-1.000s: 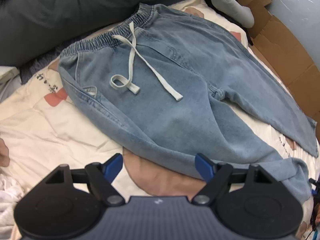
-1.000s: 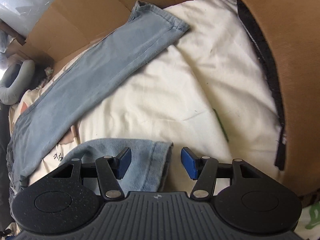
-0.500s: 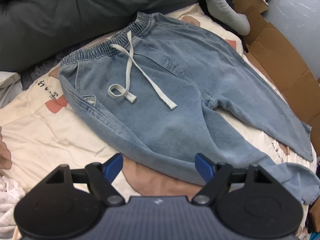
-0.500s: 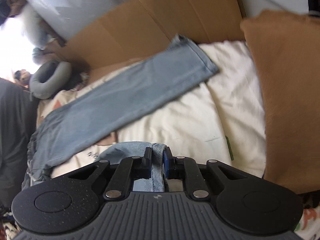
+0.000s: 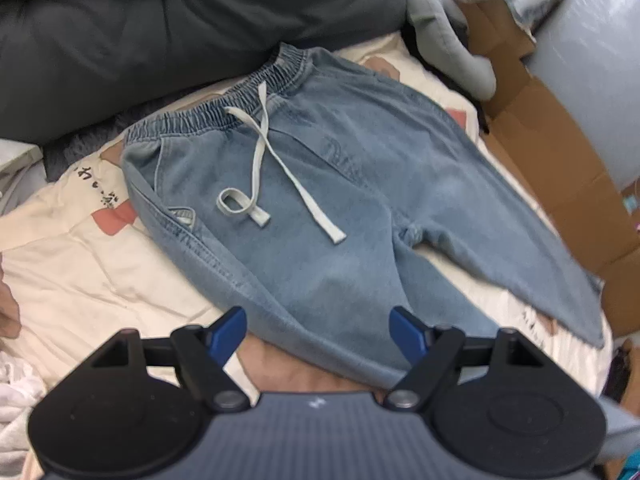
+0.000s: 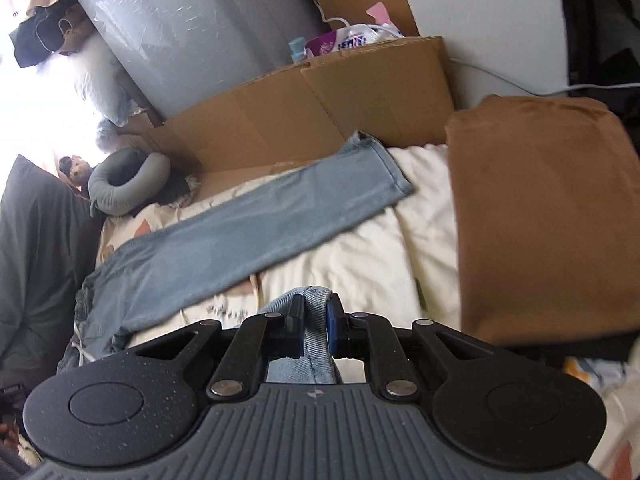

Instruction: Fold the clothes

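Black grippers [image 5: 318, 326], blue-padded jaws

The right gripper [image 6: 313, 322], open around the near trouser cuff [image 6: 310, 300] a second ago, is now pinching it and lifting it off the cream quilt [image 6: 360, 264]; the brown cushion [image 6: 548, 216] and cardboard [image 6: 320, 108] are sliding lower in the right wrist frame.

Dark printed characters on cream bedsheet [image 5: 72, 264], beside pink patch near jeans [image 5: 320, 208] waistband: too blurred to read. Similar dark print on sheet in right wrist view, illegible. Colourful packet [image 6: 352, 42] behind cardboard [image 6: 320, 108]: lettering unreadable.
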`<state>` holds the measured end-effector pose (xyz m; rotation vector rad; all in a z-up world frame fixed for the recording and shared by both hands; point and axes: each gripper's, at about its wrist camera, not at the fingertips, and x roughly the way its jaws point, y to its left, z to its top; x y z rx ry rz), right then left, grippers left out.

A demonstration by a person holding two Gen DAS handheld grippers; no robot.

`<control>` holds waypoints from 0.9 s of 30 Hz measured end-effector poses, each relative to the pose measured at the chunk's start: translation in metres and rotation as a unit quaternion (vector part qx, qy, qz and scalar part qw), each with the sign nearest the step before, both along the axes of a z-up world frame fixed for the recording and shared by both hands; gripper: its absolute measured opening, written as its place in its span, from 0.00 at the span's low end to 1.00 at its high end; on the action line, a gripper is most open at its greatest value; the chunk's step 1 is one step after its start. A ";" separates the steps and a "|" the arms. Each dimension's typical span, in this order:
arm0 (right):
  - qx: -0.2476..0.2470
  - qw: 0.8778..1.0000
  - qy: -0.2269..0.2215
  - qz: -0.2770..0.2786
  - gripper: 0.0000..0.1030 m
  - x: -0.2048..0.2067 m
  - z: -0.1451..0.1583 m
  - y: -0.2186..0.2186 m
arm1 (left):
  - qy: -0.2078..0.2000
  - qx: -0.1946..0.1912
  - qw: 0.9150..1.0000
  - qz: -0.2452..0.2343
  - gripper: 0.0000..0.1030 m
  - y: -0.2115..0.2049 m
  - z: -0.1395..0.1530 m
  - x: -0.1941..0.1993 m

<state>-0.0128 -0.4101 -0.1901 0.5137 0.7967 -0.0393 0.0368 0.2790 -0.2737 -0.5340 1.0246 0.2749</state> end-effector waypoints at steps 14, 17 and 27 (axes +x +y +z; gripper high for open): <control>-0.009 0.999 0.037 0.012 0.09 -0.077 -0.010 0.007 | 0.012 -0.002 1.000 0.016 0.78 0.020 -0.007 -0.016; -0.011 0.998 0.059 0.009 0.09 -0.092 -0.017 0.009 | 0.013 -0.012 1.000 0.021 0.78 0.025 -0.014 -0.016; -0.032 0.991 0.128 0.012 0.09 -0.117 -0.045 0.022 | 0.008 -0.030 0.998 0.060 0.74 0.056 -0.041 -0.009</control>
